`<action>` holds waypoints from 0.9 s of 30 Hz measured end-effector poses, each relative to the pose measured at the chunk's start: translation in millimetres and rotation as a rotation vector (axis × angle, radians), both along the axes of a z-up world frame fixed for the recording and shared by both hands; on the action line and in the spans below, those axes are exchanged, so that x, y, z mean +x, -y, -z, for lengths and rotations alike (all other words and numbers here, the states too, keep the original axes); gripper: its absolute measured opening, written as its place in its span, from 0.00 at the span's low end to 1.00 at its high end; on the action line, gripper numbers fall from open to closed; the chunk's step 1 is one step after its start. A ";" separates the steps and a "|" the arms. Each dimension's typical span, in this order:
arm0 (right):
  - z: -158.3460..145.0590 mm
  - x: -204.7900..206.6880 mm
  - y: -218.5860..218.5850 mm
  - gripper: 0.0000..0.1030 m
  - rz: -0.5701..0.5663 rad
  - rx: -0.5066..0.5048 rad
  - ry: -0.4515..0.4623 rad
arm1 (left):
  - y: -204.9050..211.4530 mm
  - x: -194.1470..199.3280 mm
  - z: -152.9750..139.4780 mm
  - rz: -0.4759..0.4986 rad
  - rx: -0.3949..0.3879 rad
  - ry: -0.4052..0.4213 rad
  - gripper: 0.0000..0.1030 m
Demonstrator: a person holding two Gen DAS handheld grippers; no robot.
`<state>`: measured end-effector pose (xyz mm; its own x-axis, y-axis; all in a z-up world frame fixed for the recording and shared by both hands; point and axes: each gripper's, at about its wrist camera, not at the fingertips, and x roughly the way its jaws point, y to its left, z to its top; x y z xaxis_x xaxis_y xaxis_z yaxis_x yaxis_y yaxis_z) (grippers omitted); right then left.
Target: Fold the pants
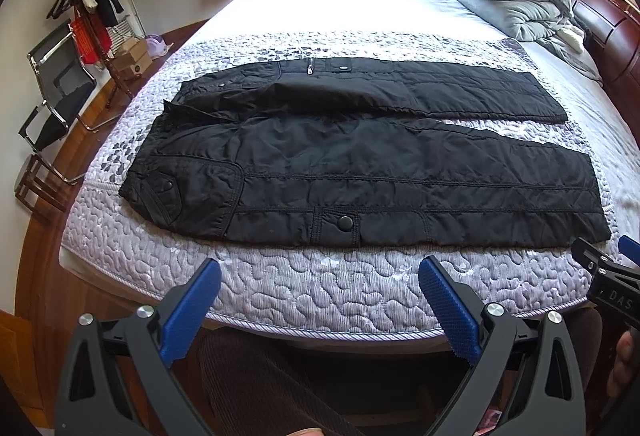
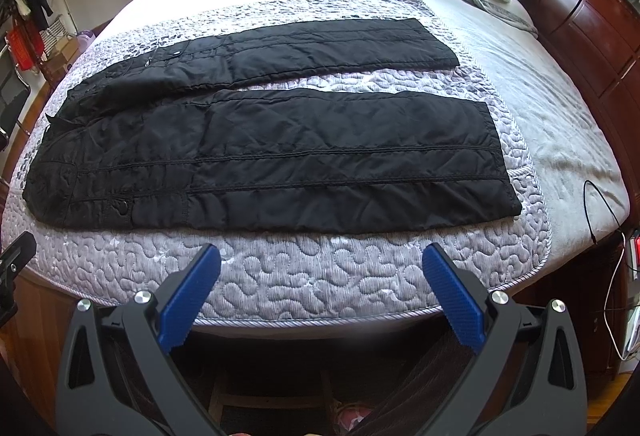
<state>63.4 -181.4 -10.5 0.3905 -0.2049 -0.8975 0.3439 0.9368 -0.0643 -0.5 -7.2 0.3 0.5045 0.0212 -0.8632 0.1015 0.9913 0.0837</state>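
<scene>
Not yet begun: pants (image 1: pixel 360 171) lay flat on bed (image 1: pixel 320 288), just beyond both sets of fingers. Left gripper (image 1: pixel 320 278) and right gripper (image 2: pixel 321 264) spread wide, holding nothing. Next, probably, gripping near leg's edge to fold over far leg.

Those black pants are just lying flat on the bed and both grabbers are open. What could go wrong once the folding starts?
1. The pants look padded and slippery, so a leg could slide out of the left hand-held gripper or the right hand-held gripper.
2. The legs lie spread apart, so they may stack crooked.
3. The near leg lies by the bed edge, so a tug could pull it off.
</scene>
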 end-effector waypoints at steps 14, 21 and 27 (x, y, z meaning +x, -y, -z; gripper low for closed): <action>5.5 0.5 3.2 0.98 0.002 0.010 -0.006 | 4.2 6.9 0.2 0.009 0.011 0.000 0.97; 8.5 1.4 5.6 0.98 0.010 0.013 -0.008 | 1.9 6.1 1.7 0.003 0.011 -0.003 0.97; 12.0 3.9 6.6 0.98 0.011 0.018 -0.015 | 2.7 8.8 3.4 0.003 0.015 -0.006 0.97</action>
